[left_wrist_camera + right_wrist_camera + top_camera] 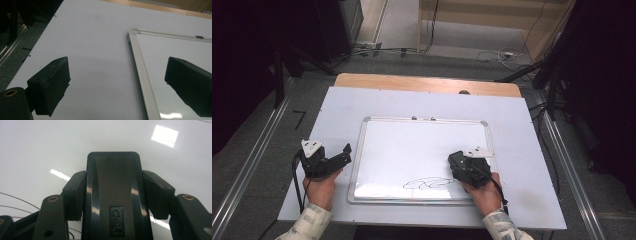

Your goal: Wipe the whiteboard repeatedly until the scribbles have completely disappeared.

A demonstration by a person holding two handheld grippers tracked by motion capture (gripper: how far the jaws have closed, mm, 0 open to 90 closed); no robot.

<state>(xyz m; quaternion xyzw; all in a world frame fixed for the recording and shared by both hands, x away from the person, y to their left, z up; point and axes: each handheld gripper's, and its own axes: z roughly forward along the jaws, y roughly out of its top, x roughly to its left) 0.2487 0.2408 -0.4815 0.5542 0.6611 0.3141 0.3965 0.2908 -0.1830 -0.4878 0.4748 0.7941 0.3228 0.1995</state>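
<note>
Eraser (113, 197) pinched by right hand-held gripper (113, 192) | whiteboard (377, 150) | left hand-held gripper (117, 82) spread

My tongs (117, 87): two black jaws spread wide, nothing between them.
Below them: white sheet-covered bench (95, 45).
Right jaw: over the silver-framed white whiteboard (160, 55).
Left jaw: over bare bench.
Board's frame corner: between the jaws, farther off.

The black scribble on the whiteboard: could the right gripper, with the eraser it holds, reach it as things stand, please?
Probably yes. The right gripper is shut on the eraser over the whiteboard, and the scribble lies just beside it, nothing between them.
</note>
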